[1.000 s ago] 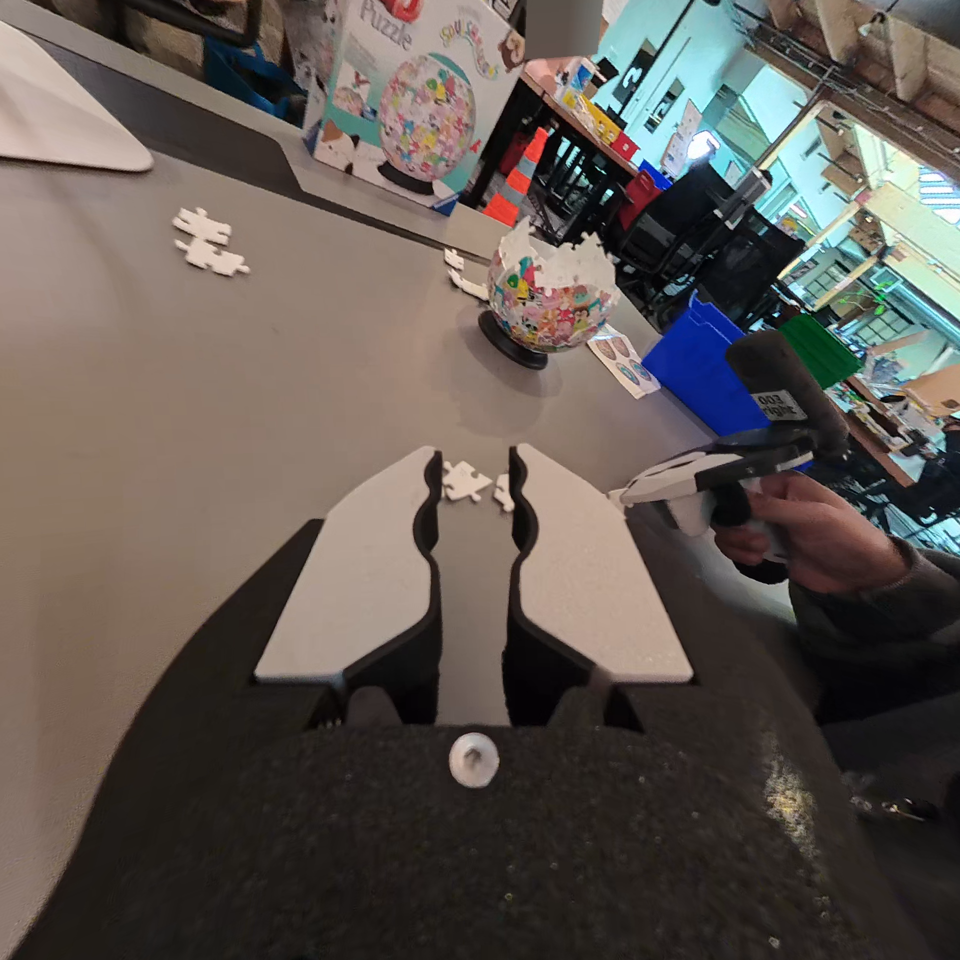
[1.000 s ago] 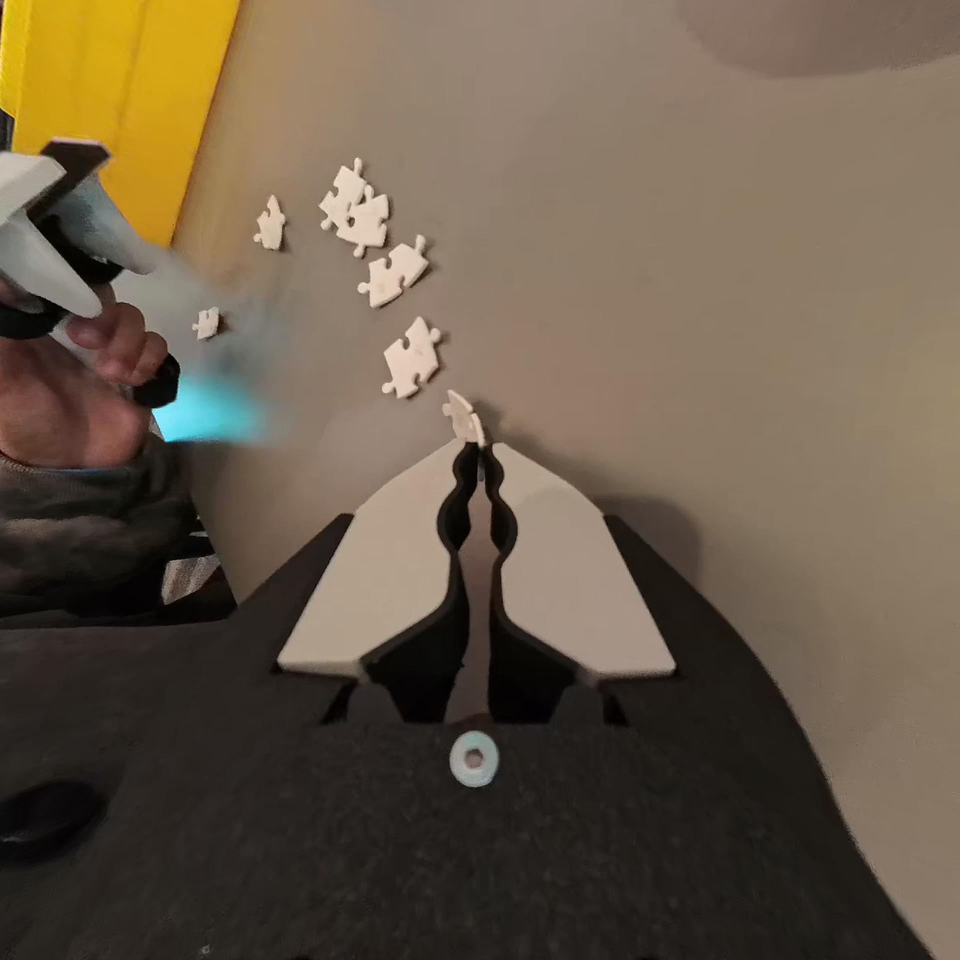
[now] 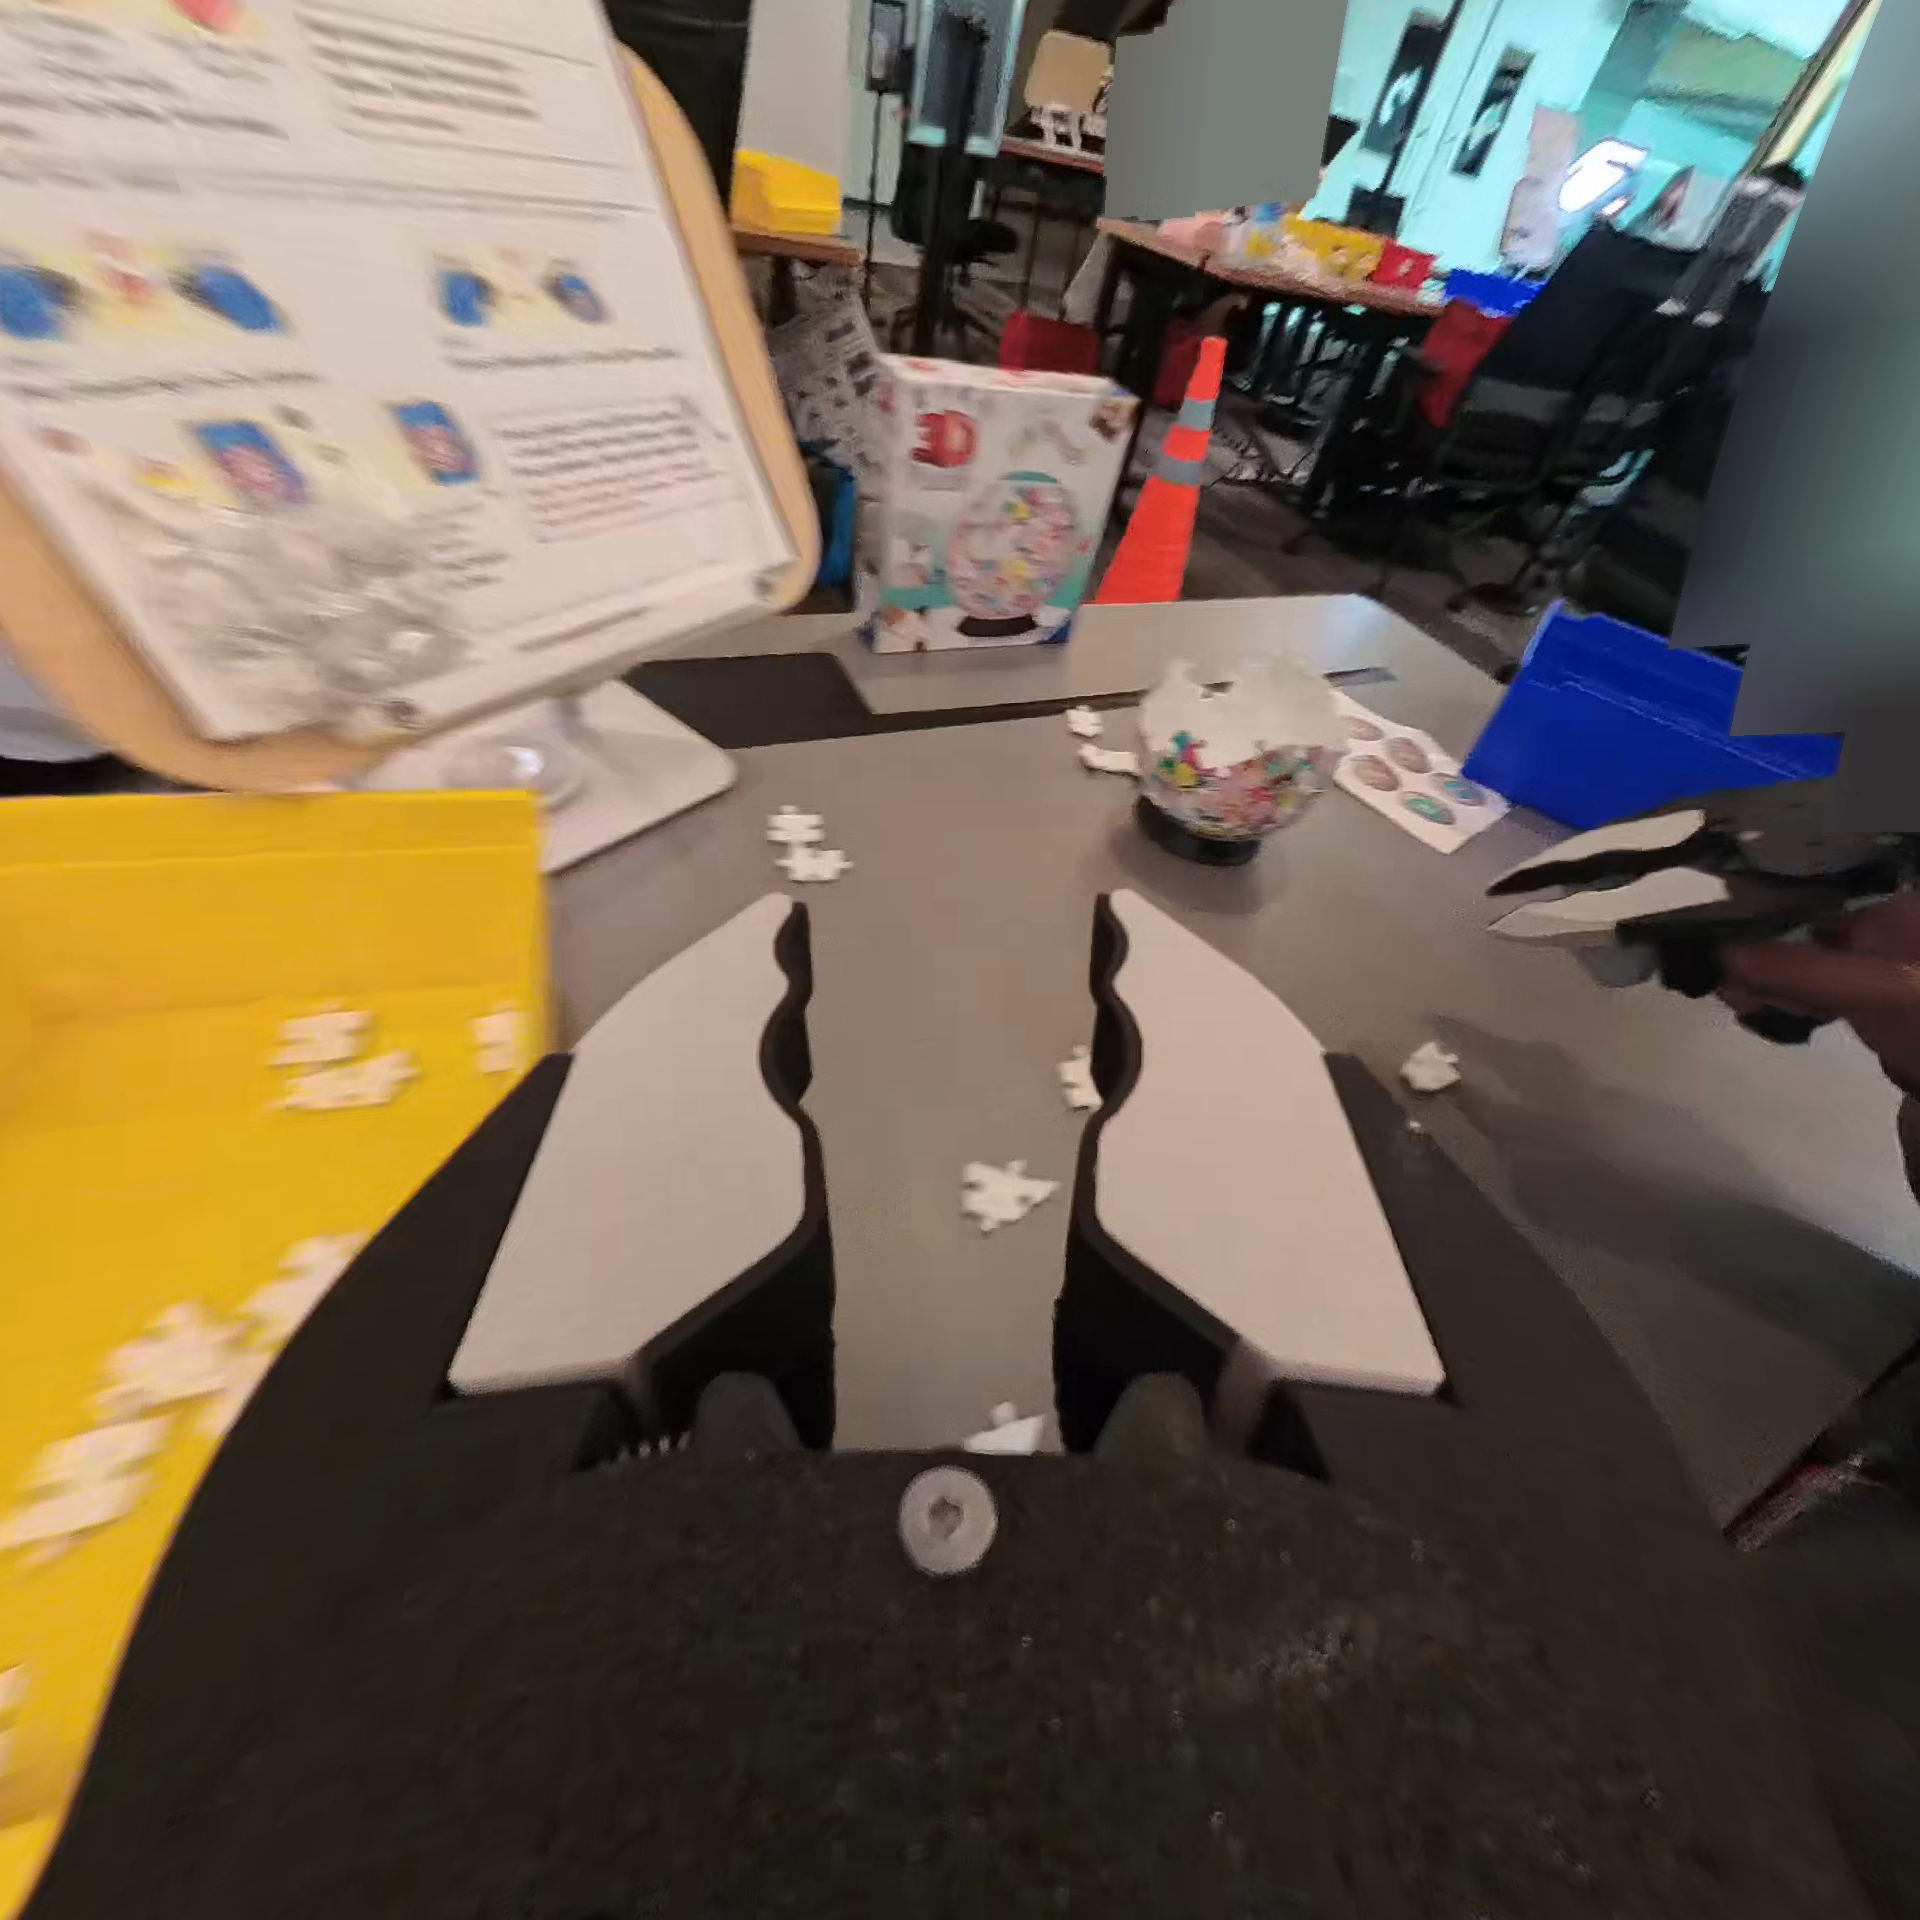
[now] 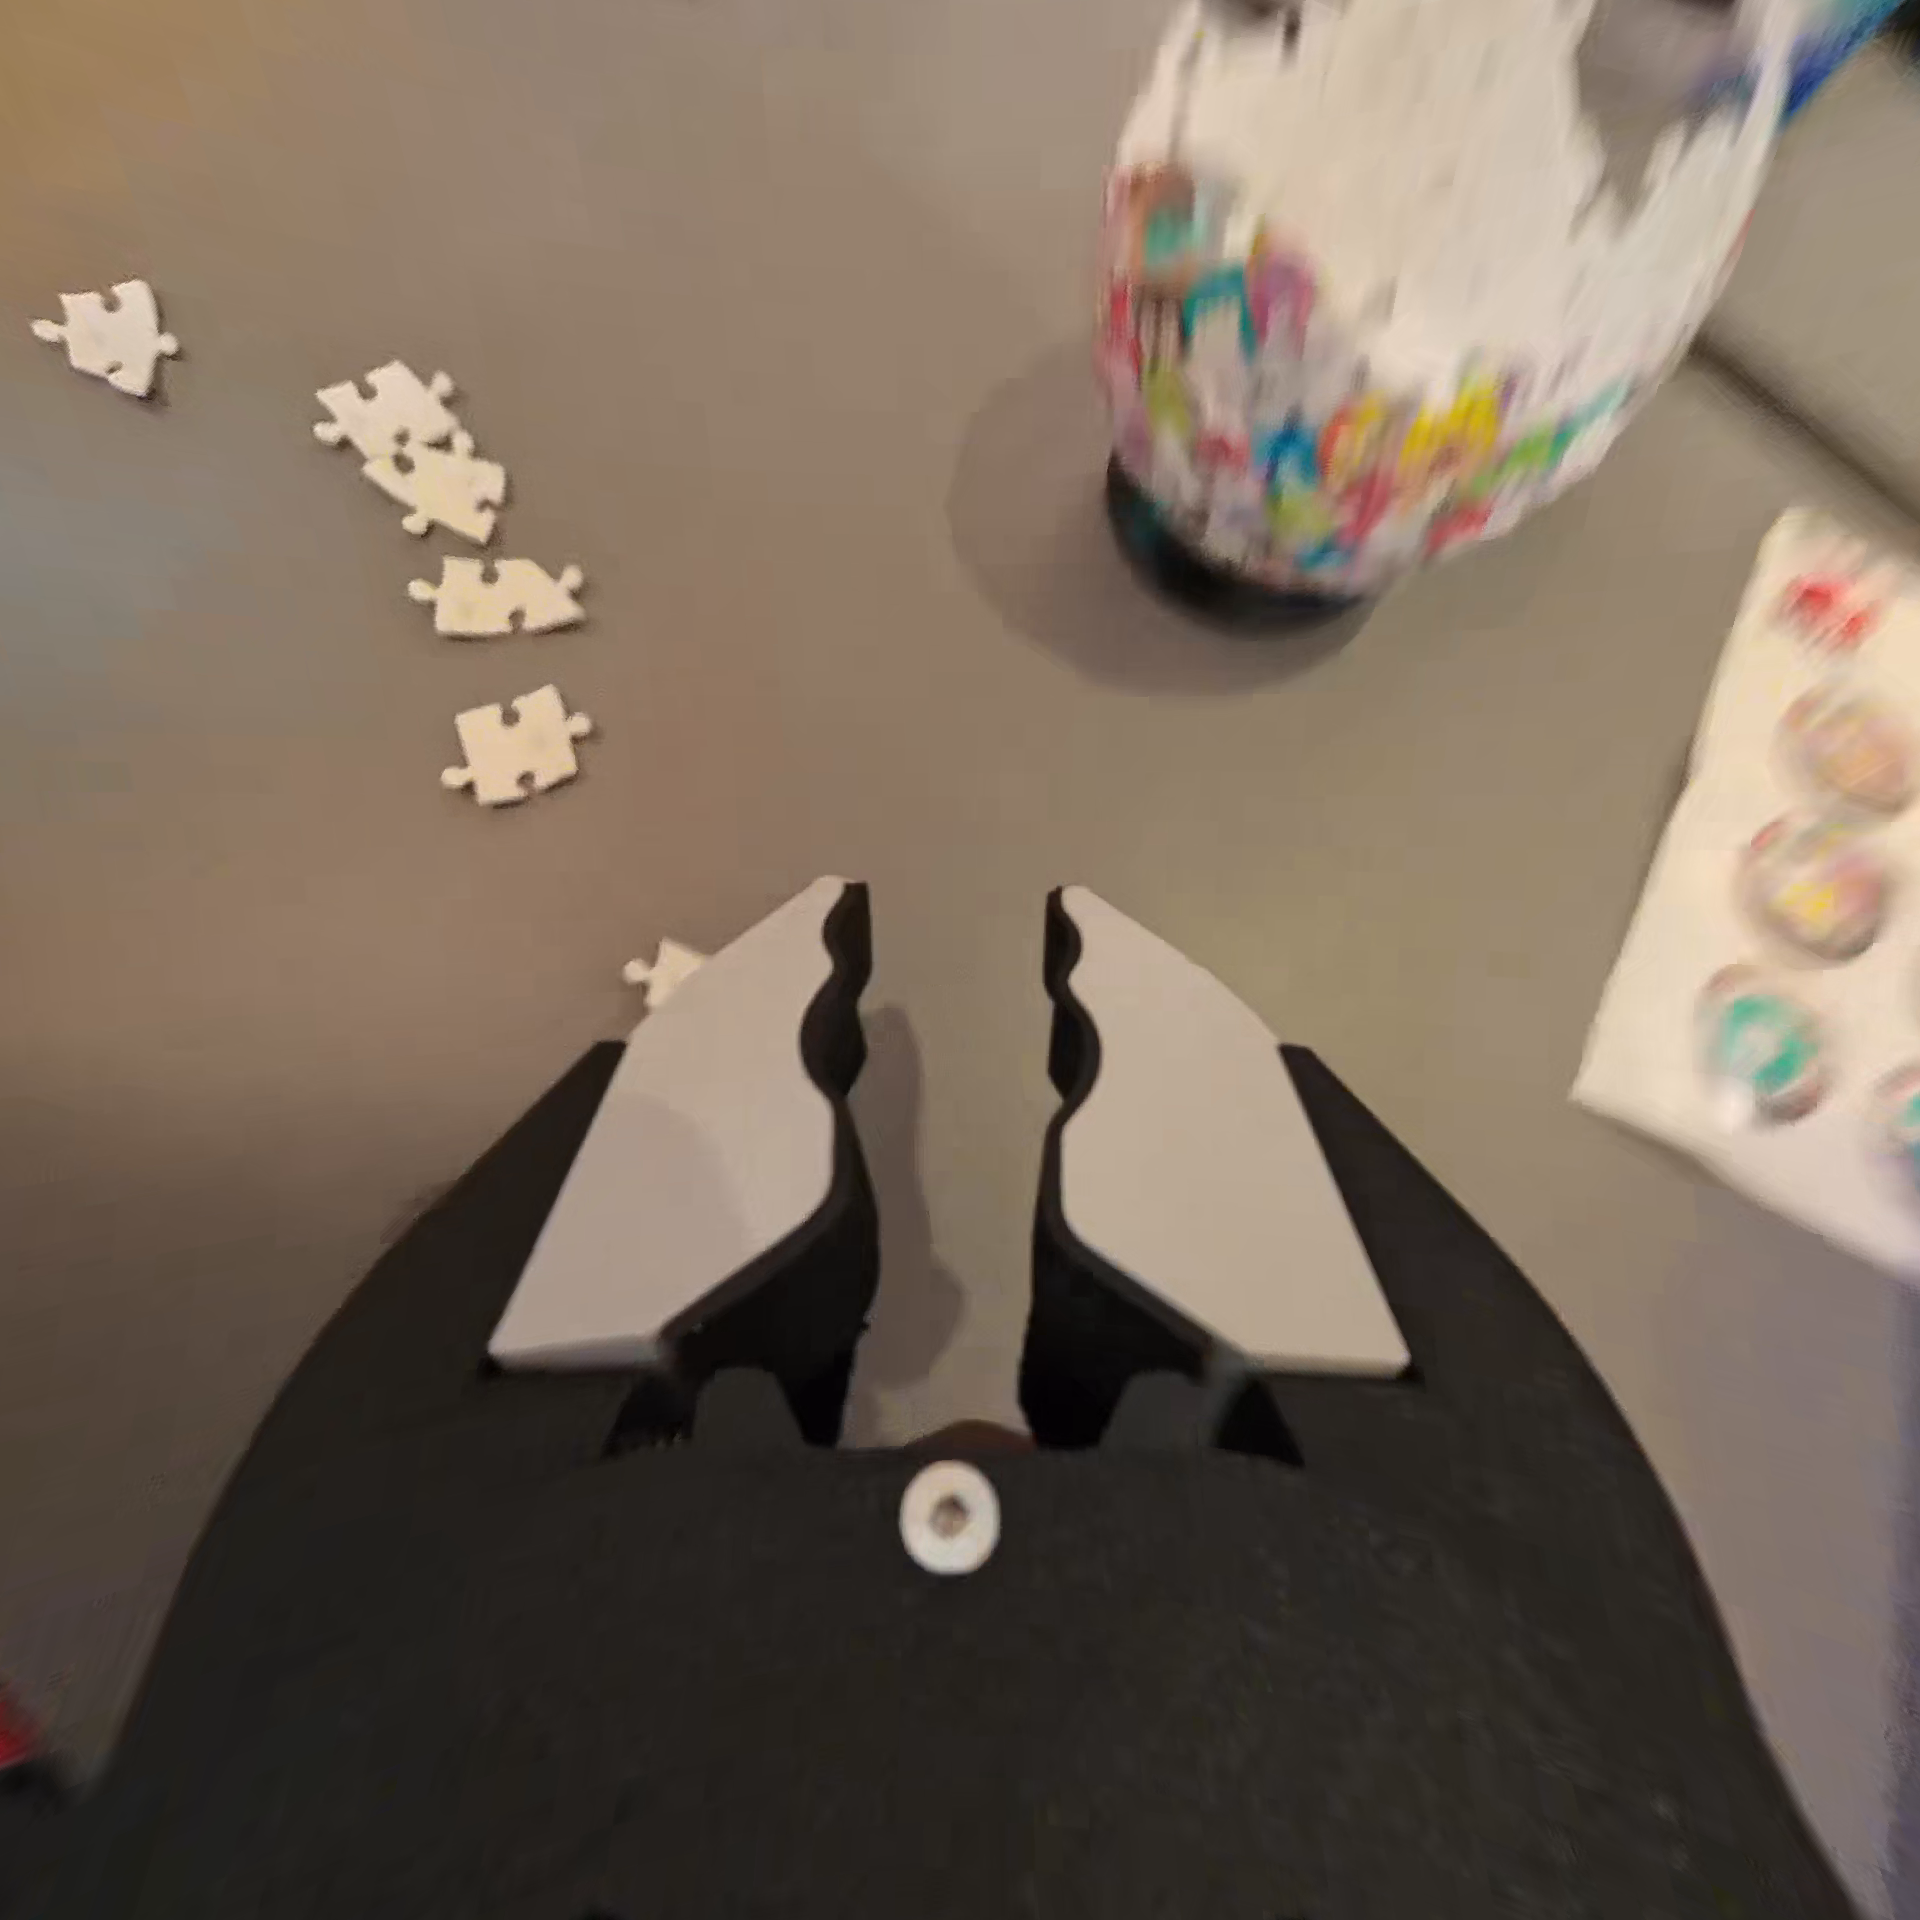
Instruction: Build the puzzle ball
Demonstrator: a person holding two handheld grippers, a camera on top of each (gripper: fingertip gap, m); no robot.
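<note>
Grey table (image 3: 935,987), left tool (image 3: 945,925) now wider apart, right tool (image 4: 956,914) released its piece, nearer puzzle ball (image 4: 1403,343).

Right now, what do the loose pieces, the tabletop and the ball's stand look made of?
Loose pieces: matte white, stiff and flat-edged; thin plastic or card, can't tell which. Tabletop: smooth grey with a dull sheen, probably laminate. Stand: black ring with faint gloss under the ball, likely moulded plastic.
</note>
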